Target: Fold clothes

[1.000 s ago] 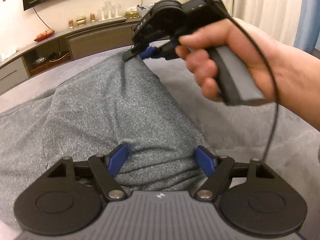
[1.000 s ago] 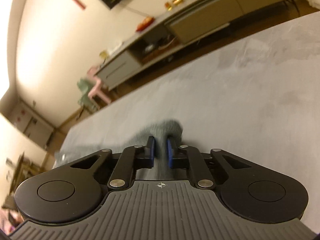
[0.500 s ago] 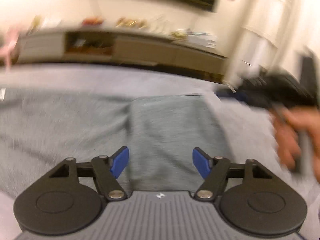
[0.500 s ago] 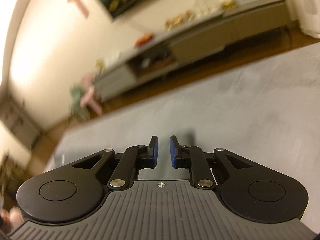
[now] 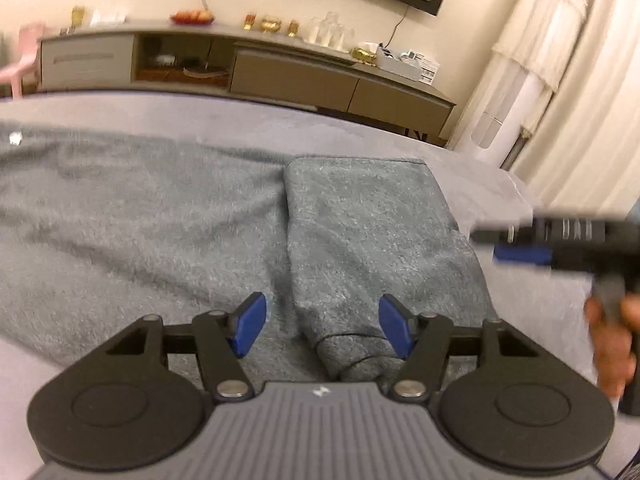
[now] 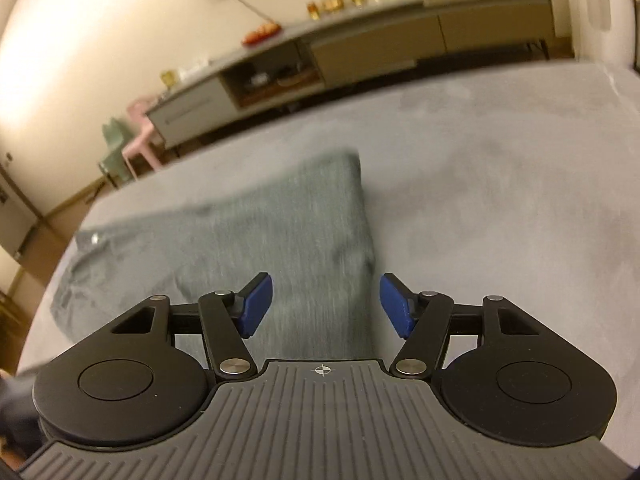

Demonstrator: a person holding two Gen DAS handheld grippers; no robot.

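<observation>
I see grey garment (image 5: 168, 232) spread flat on bed (image 6: 500, 168), one part folded over. My left tool (image 5: 322, 326) closing, pads clear of cloth; right tool (image 6: 326, 306) opening, nothing gripped.

No readable text or numbers. Small white logo mark on left gripper (image 5: 322, 322) housing at 6 o'clock; crosshair mark on right gripper (image 6: 325, 306) housing. White labels on box (image 5: 416, 65) at 1 o'clock, too blurred to read.
</observation>
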